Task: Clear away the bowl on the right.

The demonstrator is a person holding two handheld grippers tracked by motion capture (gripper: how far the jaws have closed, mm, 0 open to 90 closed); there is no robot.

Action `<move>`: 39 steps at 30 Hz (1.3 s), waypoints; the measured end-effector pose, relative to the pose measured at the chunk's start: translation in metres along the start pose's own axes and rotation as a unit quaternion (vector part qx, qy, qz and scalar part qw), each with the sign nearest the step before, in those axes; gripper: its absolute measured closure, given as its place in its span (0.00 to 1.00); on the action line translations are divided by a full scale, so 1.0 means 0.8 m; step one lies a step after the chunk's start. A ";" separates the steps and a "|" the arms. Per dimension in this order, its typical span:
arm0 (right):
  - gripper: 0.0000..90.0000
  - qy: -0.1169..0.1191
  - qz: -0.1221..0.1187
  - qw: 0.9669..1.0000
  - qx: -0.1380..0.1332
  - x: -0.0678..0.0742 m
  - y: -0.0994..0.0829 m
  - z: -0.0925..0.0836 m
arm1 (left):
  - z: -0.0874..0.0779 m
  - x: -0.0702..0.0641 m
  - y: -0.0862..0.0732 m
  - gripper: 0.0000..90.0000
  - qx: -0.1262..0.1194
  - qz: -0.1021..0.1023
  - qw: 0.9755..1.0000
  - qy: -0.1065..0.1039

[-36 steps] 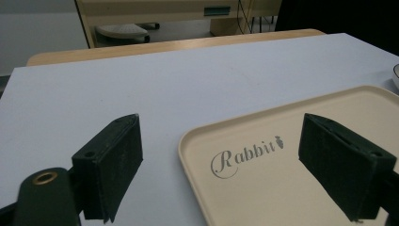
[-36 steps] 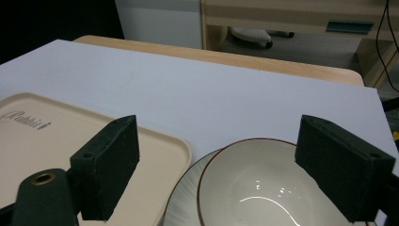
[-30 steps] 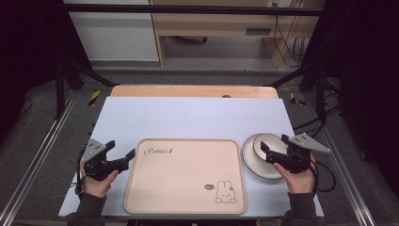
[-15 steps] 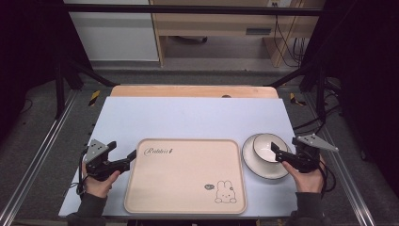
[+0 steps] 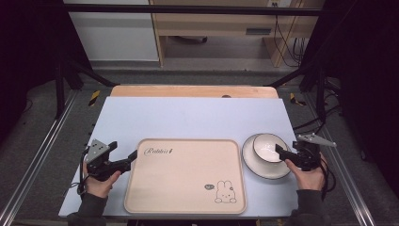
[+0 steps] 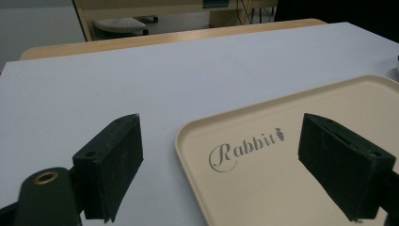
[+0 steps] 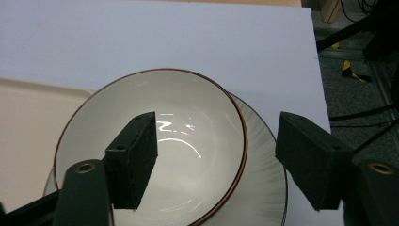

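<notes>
Straddling bowl (image 7: 155,141) rim, right gripper (image 7: 221,160) agape.

A beige tray (image 5: 188,176) with a rabbit drawing; a brown-rimmed white bowl (image 7: 155,141); a pale blue table (image 5: 188,117).

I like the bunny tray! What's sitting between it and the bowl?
Nothing. In the high view the tray and the plate under the bowl are separated by a thin bare strip of table.
</notes>
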State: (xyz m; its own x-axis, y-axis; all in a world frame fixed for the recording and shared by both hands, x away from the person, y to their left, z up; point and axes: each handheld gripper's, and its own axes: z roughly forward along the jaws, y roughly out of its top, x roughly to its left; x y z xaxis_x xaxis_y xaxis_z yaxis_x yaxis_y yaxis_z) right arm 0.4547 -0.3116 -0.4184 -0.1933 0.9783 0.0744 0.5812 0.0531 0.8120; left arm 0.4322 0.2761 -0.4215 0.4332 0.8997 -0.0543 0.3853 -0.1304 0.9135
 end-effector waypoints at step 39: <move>0.79 -0.019 0.004 0.993 0.117 -0.009 0.004 0.045 | 0.004 0.000 -0.002 0.16 0.012 0.002 1.000 -0.001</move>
State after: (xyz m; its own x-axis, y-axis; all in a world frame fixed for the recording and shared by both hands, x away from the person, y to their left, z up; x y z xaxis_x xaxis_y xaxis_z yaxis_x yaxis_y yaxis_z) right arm 0.4865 -0.3108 -0.4373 -0.1607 0.9855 0.0545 0.7517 0.0864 0.6538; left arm 0.4343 0.2746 -0.4240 0.4359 0.8985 -0.0520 0.4040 -0.1437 0.9034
